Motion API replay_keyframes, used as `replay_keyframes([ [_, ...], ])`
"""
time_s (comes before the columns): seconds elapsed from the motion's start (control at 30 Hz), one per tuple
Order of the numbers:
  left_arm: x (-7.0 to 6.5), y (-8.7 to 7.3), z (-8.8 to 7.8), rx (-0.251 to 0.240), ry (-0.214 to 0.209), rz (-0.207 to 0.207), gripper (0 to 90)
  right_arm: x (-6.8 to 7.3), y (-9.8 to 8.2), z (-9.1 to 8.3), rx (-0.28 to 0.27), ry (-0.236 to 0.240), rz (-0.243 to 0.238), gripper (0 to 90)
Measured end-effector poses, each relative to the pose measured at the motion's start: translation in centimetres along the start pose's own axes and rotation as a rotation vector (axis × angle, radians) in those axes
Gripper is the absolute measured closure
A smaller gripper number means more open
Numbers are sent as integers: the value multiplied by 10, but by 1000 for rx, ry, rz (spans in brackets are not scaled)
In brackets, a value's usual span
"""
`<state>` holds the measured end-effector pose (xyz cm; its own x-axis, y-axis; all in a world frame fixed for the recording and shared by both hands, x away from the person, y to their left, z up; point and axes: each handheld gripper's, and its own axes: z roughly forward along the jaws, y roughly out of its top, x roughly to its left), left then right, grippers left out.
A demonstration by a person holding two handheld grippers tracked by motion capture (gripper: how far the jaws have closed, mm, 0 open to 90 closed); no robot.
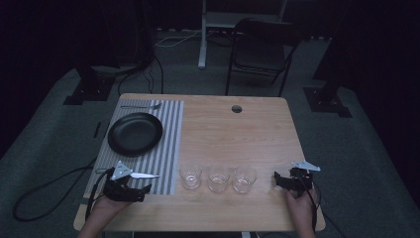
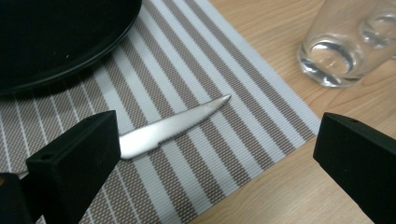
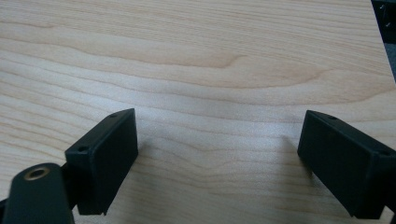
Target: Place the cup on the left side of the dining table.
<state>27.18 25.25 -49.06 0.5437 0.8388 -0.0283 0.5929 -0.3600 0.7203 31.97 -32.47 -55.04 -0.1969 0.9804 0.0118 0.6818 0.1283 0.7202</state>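
The left gripper (image 2: 215, 154) is held with jaws wide open over the near edge of the striped placemat (image 2: 243, 121), at the table's near-left corner, where a table knife (image 2: 173, 126) lies flat, its blade passing one jaw. The right gripper (image 3: 217, 154), jaws likewise spread and empty, is held over bare wooden table (image 3: 196, 56) near the near-right corner

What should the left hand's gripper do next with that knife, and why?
Probably slide the left gripper sideways to centre it on the silver serrated table knife: its jaws stand open, and the blade lies flat on the striped placemat beside one jaw, not between them.
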Motion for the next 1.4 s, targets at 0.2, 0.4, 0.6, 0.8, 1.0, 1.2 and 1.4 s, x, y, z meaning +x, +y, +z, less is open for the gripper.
replay_keyframes([
  [0.2, -6, 7, 2, 1, -16, 28, 11, 0, 0, 0, 0, 0, 0, 117],
  [0.4, -12, 14, 5, -9, -50, 62, 12, 0, 0, 0, 0, 0, 1, 117],
  [0.6, -17, 22, 8, -7, -78, 92, 12, 0, 0, 0, 0, 0, 1, 117],
  [0.8, -23, 30, 11, -14, -118, 126, 12, 0, 0, 0, 0, 0, 0, 117],
  [1.0, -28, 39, 12, -17, -136, 151, 12, 0, 0, 0, -1, 0, -1, 117],
  [1.2, -33, 48, 12, -33, -151, 170, 46, 0, 0, 0, -1, 0, -1, 117],
  [1.4, -39, 59, 12, -44, -175, 199, 45, 0, 0, 0, -1, 0, -2, 117],
])
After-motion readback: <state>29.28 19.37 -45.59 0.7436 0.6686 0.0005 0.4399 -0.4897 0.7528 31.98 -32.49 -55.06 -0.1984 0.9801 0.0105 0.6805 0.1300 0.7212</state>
